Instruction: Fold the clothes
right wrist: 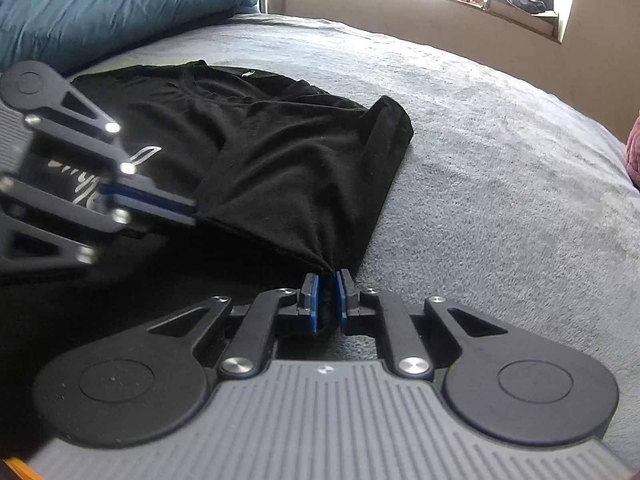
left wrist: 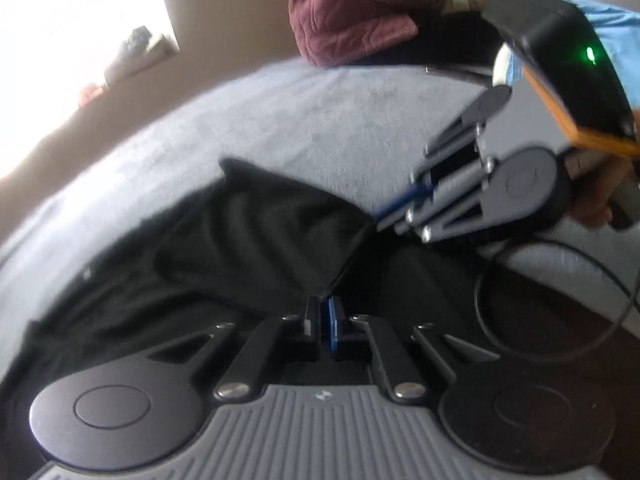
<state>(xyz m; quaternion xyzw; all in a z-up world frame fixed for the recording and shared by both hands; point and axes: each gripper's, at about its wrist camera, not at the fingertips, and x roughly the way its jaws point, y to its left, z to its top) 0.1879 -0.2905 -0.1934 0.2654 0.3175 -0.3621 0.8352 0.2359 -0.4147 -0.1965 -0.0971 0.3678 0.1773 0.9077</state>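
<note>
A black T-shirt (left wrist: 260, 232) with white lettering lies partly bunched on a grey bed blanket (left wrist: 300, 112). In the left wrist view my left gripper (left wrist: 322, 306) is shut on a taut edge of the shirt. That edge runs up to my right gripper (left wrist: 380, 218) at the right. In the right wrist view my right gripper (right wrist: 328, 280) pinches a gathered point of the black T-shirt (right wrist: 280, 168) between its blue pads. My left gripper (right wrist: 194, 210) comes in from the left, shut on the same hem, and a fold of fabric is stretched between the two.
A maroon quilted garment (left wrist: 352, 12) lies at the far edge of the bed. A blue pillow (right wrist: 100, 12) sits behind the shirt. A black cable (left wrist: 500, 340) loops on the bed near the right gripper. A bright window ledge (right wrist: 440, 4) runs beyond the grey blanket (right wrist: 500, 160).
</note>
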